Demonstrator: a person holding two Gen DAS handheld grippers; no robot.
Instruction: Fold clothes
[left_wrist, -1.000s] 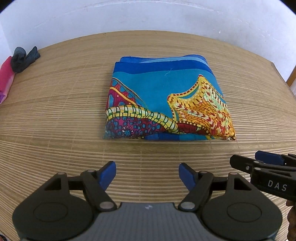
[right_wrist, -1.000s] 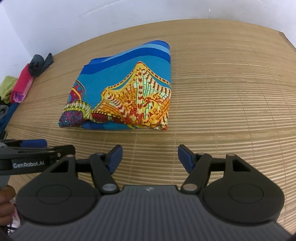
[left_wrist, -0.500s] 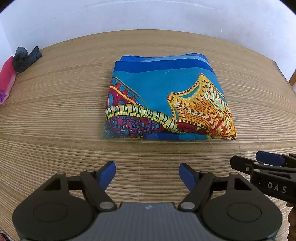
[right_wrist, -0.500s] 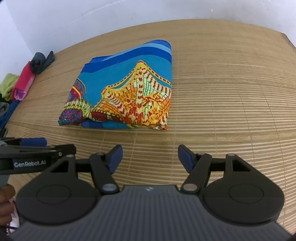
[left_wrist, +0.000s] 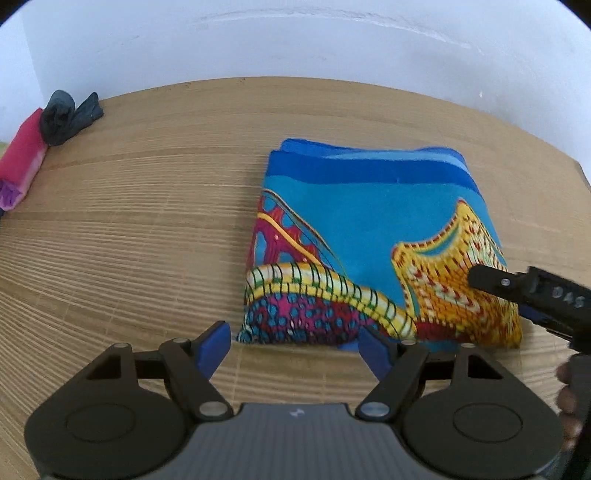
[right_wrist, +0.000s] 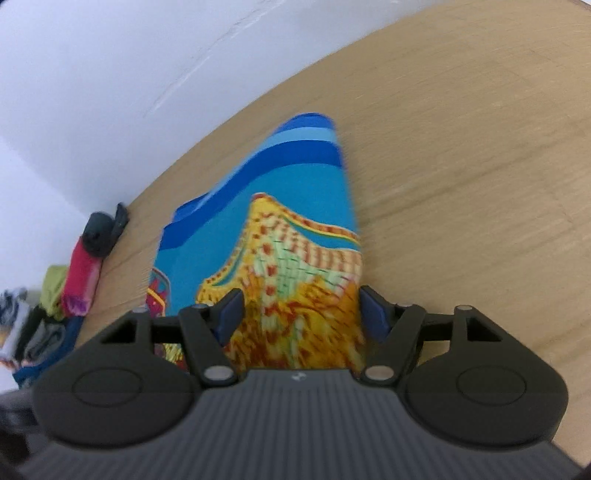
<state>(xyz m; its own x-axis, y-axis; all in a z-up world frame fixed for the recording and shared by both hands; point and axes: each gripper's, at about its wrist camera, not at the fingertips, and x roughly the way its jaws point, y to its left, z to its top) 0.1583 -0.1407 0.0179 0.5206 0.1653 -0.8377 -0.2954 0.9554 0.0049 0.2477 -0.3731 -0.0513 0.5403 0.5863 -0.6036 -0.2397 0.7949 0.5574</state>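
Grippers closing in on an already folded cloth.

Nearest, left gripper (left_wrist: 293, 341) is hovering with jaws apart and empty, just short of the near left corner of the folded printed cloth (left_wrist: 369, 236). Right gripper (right_wrist: 301, 308) is widening its jaws over the cloth's near right corner, pads not yet pressing. Cloth is lying as a compact multi-layer rectangle mid-mat (left_wrist: 129, 240). Judgement: this piece looks nearly done, one fold or a move left. Far left, other garments (right_wrist: 79, 275) are waiting.

Black left claw (left_wrist: 293, 343) and right claw (right_wrist: 301, 308) — blue pads, silver screws, apparently "DAS" lettering.
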